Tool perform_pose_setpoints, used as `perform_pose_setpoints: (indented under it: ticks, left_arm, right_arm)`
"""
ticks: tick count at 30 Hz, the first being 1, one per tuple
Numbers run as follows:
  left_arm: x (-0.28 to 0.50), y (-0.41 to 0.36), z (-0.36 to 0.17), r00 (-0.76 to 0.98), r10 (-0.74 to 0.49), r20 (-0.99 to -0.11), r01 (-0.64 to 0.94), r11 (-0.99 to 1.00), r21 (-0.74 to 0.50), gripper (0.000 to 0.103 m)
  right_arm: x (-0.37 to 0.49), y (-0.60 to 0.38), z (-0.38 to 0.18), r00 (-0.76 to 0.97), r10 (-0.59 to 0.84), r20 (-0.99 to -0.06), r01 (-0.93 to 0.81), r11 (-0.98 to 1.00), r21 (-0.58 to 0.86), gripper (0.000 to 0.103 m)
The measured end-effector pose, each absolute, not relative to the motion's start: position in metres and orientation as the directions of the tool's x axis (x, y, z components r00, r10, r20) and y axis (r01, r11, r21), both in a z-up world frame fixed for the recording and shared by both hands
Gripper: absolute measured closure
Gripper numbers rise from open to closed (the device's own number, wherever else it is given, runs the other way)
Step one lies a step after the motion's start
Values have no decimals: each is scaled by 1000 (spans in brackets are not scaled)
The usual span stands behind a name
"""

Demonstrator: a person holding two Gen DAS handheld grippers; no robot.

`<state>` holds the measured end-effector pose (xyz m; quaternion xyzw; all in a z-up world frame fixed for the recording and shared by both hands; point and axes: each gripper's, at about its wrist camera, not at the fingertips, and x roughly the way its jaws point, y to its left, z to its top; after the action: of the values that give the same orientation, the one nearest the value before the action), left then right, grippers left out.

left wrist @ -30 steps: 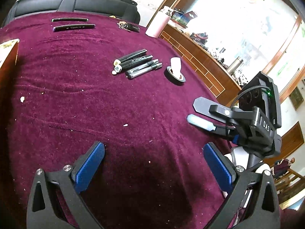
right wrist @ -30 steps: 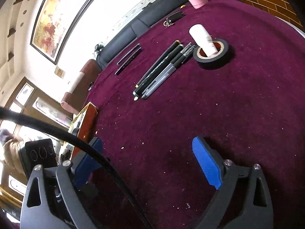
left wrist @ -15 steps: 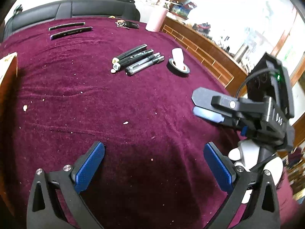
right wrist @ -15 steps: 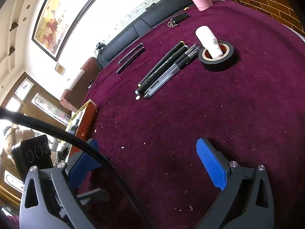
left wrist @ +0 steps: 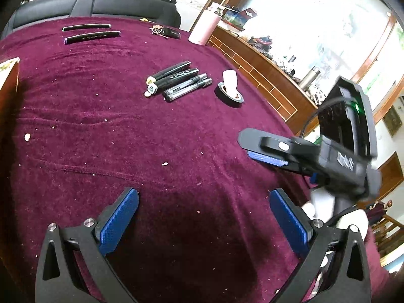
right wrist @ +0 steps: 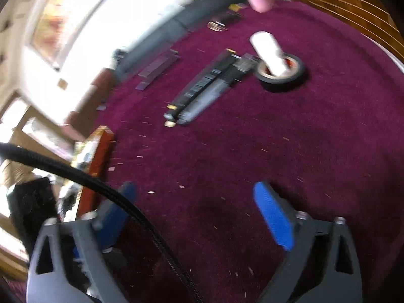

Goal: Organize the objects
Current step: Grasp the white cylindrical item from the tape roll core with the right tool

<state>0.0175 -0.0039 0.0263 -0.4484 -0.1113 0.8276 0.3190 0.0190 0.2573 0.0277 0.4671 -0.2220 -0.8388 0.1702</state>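
Readable text: little. Marker end caps show small printed codes, too small to read; the right claw (left wrist: 255, 146) housing carries white lettering, smeared by blur. The two flat black bars (left wrist: 91, 33) at the far left have white marks, unreadable.

Four markers (left wrist: 178, 80) lie side by side mid-table: two black-bodied, two with clear barrels. Just right of them sits a black tape roll (left wrist: 229, 95) with a white cylinder (left wrist: 230, 80) standing in its core. A key fob (left wrist: 168, 31) and a pink bottle (left wrist: 205, 27) sit at the far edge.

The table (left wrist: 101, 126) has a maroon pile cloth, crumb-speckled; a wooden box edge (right wrist: 97, 166) is at left.

Left claw (left wrist: 202, 224): wide open, empty, blue ribbed pads. Right claw: jaws closing, nothing between them; a braided cable (right wrist: 101, 186) crosses its view.
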Motion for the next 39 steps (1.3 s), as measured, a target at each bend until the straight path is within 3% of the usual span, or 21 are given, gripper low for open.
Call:
perform_pose_setpoints:
  ticks: [3,7,9,10,11,15,17,23,29,35,39]
  left_arm:
    - [17,-3,26,-395,626,-673,-430,-773,-466,2]
    - [17,-3,26,-393,624,-675,-432,-774,-463,2]
    - [17,-4,26,-392,628,-673,-432,-771,-467,2]
    - [17,-4,26,-391,630,-671,-432,-769,-471,2]
    - [17,-5,26,-390,634,-668,-431,-767,-476,2]
    - [17,-6,26,-388,643,-661,-429,-760,-488,2]
    - [16,-6,26,-389,643,-659,-429,-760,-488,2]
    - [14,-9,25,-381,660,-647,-426,-747,-511,2]
    - [17,-7,26,-389,648,-655,-426,-757,-495,2]
    - [26,-9,35,-411,585,-700,-385,-807,-449,4]
    - [19,-22,69,-474,566,-674,-362,-824,-436,3]
  right_arm:
    - [9,265,58,-530,-447,-721,57,-867,495,14]
    - [-33,269,94,-595,-242,-767,15,-957,290,14]
    - [-69,265,90,-579,-89,-811,-41,-990,138,25]
    - [-84,264,84,-568,-43,-822,-53,-995,89,43]
    - [-102,264,75,-542,-12,-840,-64,-996,55,52]
    - [-133,271,48,-483,11,-875,-108,-993,48,64]
    - [-133,276,46,-502,30,-864,-114,-993,31,80]
    - [-105,292,65,-565,-74,-822,-126,-977,175,79]
    - [-42,280,81,-576,-263,-774,-13,-944,331,79]
    - [5,262,67,-506,-474,-721,123,-867,484,79]
    - [10,256,42,-431,-555,-712,171,-825,539,79]
